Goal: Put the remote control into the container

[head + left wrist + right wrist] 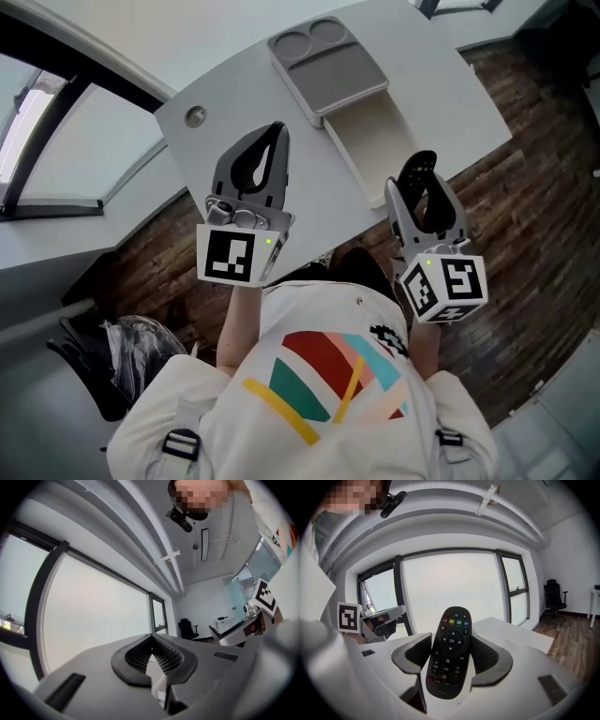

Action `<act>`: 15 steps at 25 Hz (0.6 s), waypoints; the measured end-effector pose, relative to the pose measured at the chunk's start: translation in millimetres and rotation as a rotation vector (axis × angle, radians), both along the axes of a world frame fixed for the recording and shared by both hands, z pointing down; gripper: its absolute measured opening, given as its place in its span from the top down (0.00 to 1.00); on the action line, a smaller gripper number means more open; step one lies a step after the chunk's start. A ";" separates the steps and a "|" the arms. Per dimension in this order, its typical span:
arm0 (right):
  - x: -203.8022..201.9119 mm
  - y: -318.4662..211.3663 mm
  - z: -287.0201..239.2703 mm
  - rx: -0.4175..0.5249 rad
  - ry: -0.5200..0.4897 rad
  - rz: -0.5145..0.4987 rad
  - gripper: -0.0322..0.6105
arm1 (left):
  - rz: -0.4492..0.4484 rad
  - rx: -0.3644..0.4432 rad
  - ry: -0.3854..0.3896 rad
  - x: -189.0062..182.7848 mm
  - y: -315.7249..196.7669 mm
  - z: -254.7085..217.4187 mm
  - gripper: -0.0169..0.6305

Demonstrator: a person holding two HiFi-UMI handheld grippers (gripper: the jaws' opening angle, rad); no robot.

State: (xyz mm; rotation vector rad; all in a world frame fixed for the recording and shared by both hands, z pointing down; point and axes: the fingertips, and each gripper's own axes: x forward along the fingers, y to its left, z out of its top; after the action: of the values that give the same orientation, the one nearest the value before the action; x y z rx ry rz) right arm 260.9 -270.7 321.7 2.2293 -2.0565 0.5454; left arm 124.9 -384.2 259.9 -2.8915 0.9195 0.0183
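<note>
A: Where do we have the remote control (449, 656)?

B: Between the jaws of our right tool (451, 639). The pads press on its 2 long sides, on the lower half. The button face looks back at us and the top end stands out past the tips.

A: Why grip it there?

B: We judge it leaves the far end free to go into the container (375, 141) first, before the jaws come near the walls.

A: And the container?

B: It sits on the counter (234, 103), just ahead of the right tool's tips in the head view. Its lid (330, 66) covers the part farther from the tool, so only the nearer part is open, and that part looks bare.

A: What of our left tool (151, 639)?

B: Its jaws are together with nothing between them. We hold it raised beside the right tool and apart from the container, likely to keep the path clear.

A: So what is left?

B: The remote control is in the air, not yet in. We think the right tool must tip down over the opening and lower it lengthwise.
</note>
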 end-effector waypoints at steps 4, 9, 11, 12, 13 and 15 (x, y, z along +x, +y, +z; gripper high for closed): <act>14.2 -18.8 8.3 -0.028 -0.022 -0.049 0.54 | -0.050 -0.009 -0.008 11.5 -15.3 0.3 0.96; 50.3 -50.8 19.9 -0.067 -0.049 -0.101 0.54 | -0.116 0.005 -0.032 38.8 -40.7 -3.3 0.96; 60.8 -61.3 25.6 -0.092 -0.040 -0.137 0.54 | -0.141 0.011 -0.032 47.4 -47.7 -7.5 0.96; 65.2 -67.6 29.6 -0.107 -0.035 -0.155 0.54 | -0.151 0.015 -0.036 51.3 -51.9 -8.5 0.96; 68.8 -74.5 33.3 -0.121 -0.031 -0.173 0.54 | -0.160 0.017 -0.035 55.2 -56.2 -9.1 0.96; 71.3 -84.9 39.5 -0.145 -0.023 -0.216 0.54 | -0.181 -0.005 -0.029 59.8 -60.5 -5.1 0.96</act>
State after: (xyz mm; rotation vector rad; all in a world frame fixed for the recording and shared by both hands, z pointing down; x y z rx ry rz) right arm 332.2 -355.7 361.1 1.9017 -2.1573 0.6784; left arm 184.7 -444.7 254.8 -2.7928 1.1725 -0.0412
